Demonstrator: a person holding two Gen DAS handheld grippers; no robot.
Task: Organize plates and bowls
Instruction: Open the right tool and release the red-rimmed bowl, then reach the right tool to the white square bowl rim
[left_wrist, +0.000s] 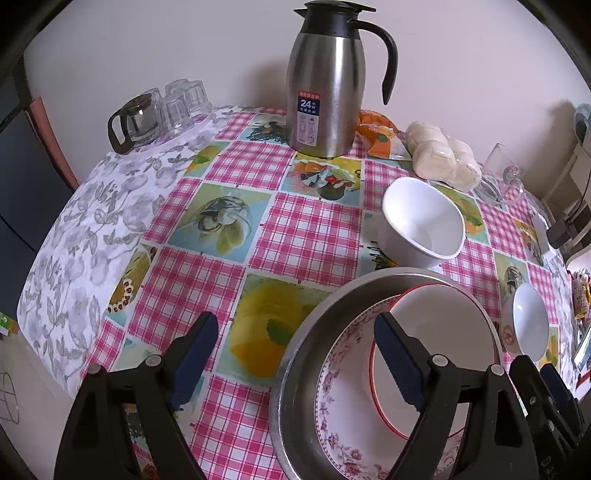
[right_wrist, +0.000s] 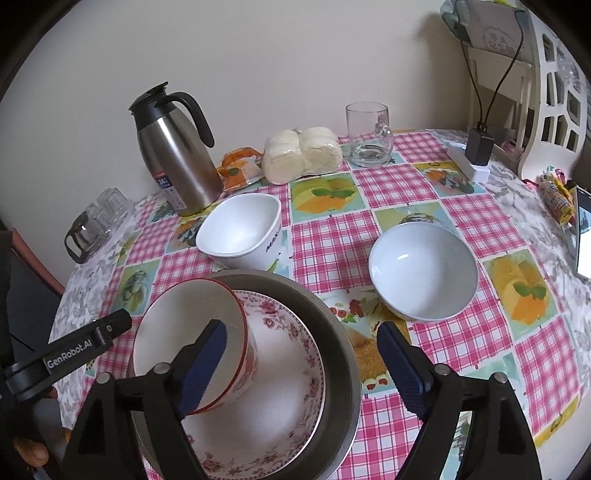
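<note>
We see the tabletop (right_wrist: 480, 206) under a pink checked cloth, and on its near side a steel basin (right_wrist: 332, 332) holding a floral plate (right_wrist: 288, 369) with a red-rimmed bowl (right_wrist: 192, 325) tilted inside it. Behind the basin stands a square white bowl (right_wrist: 240, 229), and to its right a round white bowl (right_wrist: 424, 273). Our left gripper (left_wrist: 295, 362) and right gripper (right_wrist: 301, 362) hover at the basin, fingers spread wide, gripping nothing.

A home dining table: checked oilcloth (right_wrist: 332, 243), thermos jug (left_wrist: 327, 85), steamed buns (right_wrist: 303, 153).
</note>
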